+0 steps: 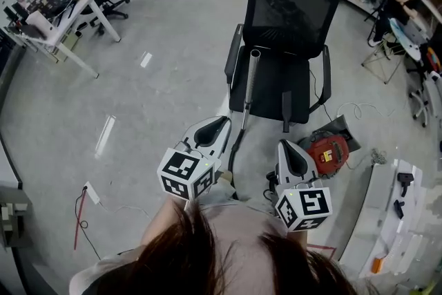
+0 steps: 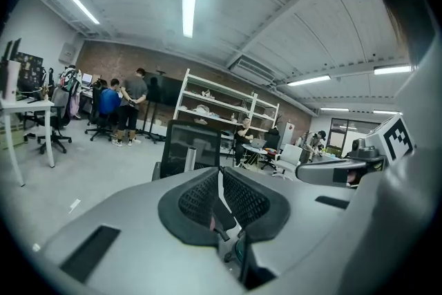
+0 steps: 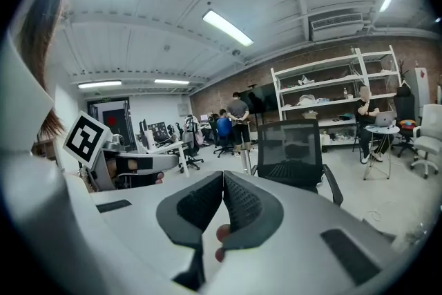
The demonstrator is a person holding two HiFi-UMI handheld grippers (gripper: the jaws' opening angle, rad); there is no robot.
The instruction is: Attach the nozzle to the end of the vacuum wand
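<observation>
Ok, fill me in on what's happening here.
A person holds a gripper in each hand, the left gripper and right gripper both shut and empty, in front of a black office chair. The silver vacuum wand leans against its seat; a dark piece, probably the nozzle, lies on the seat beside it. Nothing has been picked up yet.

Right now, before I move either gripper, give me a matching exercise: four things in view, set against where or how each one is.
Things:
1. silver wand
2. red vacuum body
3. left gripper
4. black chair

Places or states:
A. on the floor, right of the chair in the head view
B. jaws shut, nothing between them
C. propped against the left side of the chair seat
D. ahead of both grippers, mesh back upright

Pairs: 1-C; 2-A; 3-B; 4-D
</observation>
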